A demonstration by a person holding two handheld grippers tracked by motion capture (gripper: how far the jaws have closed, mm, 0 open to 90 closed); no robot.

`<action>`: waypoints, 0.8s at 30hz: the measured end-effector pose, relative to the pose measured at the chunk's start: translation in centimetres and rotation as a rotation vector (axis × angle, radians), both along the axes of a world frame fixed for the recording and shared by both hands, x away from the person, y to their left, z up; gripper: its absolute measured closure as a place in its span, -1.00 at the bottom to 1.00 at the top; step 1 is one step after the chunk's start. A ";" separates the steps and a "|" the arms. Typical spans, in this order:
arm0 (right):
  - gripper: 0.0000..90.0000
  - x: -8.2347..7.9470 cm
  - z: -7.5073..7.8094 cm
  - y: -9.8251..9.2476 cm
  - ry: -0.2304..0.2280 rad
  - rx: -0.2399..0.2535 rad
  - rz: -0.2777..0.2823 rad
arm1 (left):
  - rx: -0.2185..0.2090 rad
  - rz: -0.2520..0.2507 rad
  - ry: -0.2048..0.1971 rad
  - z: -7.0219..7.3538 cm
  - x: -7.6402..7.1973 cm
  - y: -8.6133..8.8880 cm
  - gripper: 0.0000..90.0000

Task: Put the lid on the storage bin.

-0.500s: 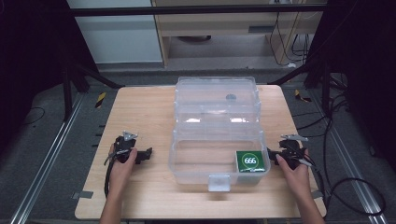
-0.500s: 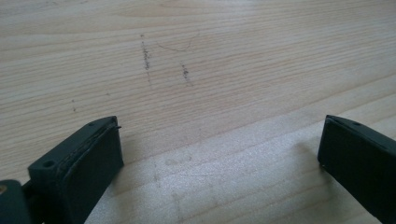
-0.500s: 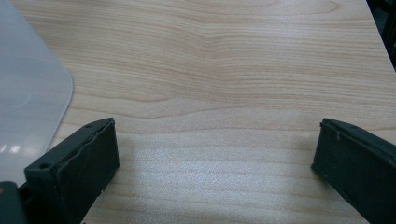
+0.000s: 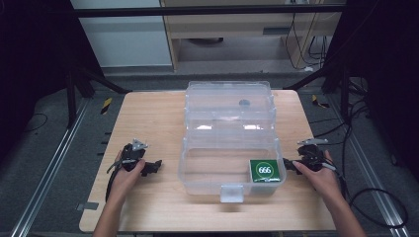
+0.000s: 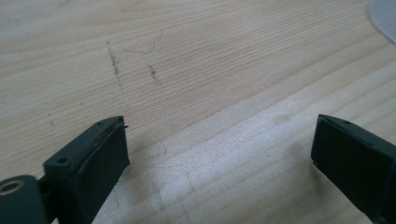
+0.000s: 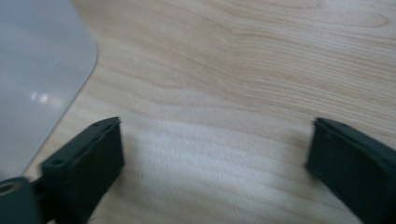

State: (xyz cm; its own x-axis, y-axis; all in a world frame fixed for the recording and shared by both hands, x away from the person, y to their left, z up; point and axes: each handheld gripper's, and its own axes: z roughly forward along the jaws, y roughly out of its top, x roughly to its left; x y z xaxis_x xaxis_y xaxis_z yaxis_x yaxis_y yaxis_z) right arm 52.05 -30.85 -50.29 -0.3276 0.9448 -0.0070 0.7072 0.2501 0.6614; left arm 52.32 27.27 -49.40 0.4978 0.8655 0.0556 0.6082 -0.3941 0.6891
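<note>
Open clear box mid-table, both grippers idle beside it.

Wooden table (image 4: 158, 118) carrying clear plastic box (image 4: 230, 143), lid flipped open to far side. Green card (image 4: 267, 171) marked 666 inside box, near-right corner. Left gripper (image 4: 157, 164) resting near-left of box, jaws wide apart over bare wood, nothing between. Right gripper (image 4: 289, 164) just right of box by green card, jaws apart, empty.
</note>
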 end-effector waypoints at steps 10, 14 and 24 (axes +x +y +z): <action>-0.71 -1.3 7.2 -0.4 -0.030 -0.212 0.182 | 0.076 -0.164 0.002 4.7 -2.5 -1.6 -0.92; -0.66 -1.3 10.3 0.0 -0.048 -0.260 0.223 | 0.077 -0.233 -0.009 7.2 -3.3 -2.6 -0.93; -0.40 -0.8 16.8 1.9 -0.083 -0.359 0.334 | 0.103 -0.351 -0.044 11.7 -4.7 -5.3 -0.91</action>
